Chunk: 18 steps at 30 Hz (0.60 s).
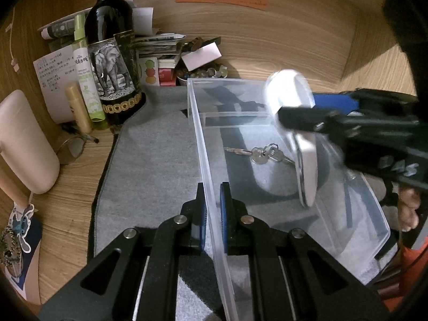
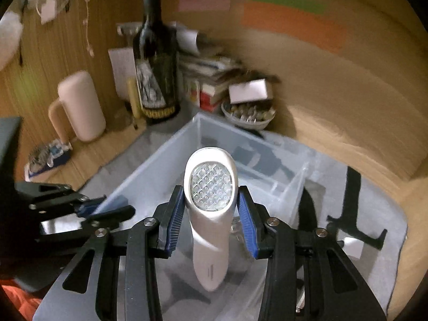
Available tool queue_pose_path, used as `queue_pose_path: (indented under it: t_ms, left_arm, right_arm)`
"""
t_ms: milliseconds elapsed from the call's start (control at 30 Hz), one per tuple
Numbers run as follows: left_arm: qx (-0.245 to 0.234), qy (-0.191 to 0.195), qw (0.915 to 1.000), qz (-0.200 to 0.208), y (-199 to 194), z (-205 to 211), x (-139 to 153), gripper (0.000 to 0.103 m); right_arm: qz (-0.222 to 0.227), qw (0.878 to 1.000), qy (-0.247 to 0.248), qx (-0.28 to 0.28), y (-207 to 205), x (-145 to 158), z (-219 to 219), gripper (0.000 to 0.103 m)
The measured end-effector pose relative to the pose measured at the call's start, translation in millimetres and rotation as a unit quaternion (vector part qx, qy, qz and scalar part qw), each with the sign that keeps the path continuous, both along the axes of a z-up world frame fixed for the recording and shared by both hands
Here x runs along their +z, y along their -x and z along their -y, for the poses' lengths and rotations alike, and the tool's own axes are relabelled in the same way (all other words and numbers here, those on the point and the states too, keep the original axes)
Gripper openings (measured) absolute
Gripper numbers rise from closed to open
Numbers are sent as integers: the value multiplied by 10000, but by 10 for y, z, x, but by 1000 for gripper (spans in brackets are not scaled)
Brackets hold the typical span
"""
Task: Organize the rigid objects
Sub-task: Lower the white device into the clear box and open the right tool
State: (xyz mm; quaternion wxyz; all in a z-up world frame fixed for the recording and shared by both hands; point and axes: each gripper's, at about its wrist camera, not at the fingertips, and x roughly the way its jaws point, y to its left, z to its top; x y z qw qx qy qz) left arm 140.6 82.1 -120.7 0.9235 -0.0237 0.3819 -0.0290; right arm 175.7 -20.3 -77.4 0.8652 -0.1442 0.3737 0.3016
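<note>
A clear plastic storage box (image 1: 199,123) with an inner divider lies on a grey mat (image 1: 149,160). My left gripper (image 1: 212,200) is shut on the box's left wall. A bunch of keys (image 1: 260,155) lies inside the box. My right gripper (image 2: 211,200) is shut on a white handheld device (image 2: 211,203) with a round textured lens, held over the box (image 2: 160,160). In the left wrist view the device (image 1: 294,107) hangs tilted over the box's right side, with the right gripper (image 1: 297,112) coming in from the right.
A dark wine bottle (image 1: 112,53), a green spray bottle (image 1: 85,72), a gold tube (image 1: 79,109) and a pink mug (image 1: 24,144) stand at the left. A stack of papers (image 1: 157,45) and a bowl of small items (image 2: 248,115) sit behind the box. Wooden walls enclose the desk.
</note>
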Motion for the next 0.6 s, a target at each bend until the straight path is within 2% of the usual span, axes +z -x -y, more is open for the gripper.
queue_pose_path:
  t_ms: [67, 233, 300, 333, 400, 600]
  left_arm:
    - [-9, 0, 10000, 6, -1, -4, -5, 9]
    - [-15, 23, 10000, -4, -8, -16, -6, 9]
    - [-12, 34, 10000, -11, -12, -18, -3, 9]
    - [-8, 43, 10000, -13, -15, -19, -2, 9]
    - [11, 65, 10000, -25, -27, -23, 0, 9]
    - [23, 43, 10000, -62, -39, -9, 17, 9]
  right_arm:
    - [-241, 9997, 54, 88, -38, -72, -44, 37]
    - [-438, 9984, 284, 209, -38, -181, -137, 37]
    - [-359, 9987, 291, 200, -13, -153, -124, 39]
    - [-284, 9990, 265, 206, 13, -120, -109, 47]
    - [-131, 9996, 164, 173, 47, -56, -66, 55]
    - [252, 9996, 41, -146, 86, 109, 166, 64]
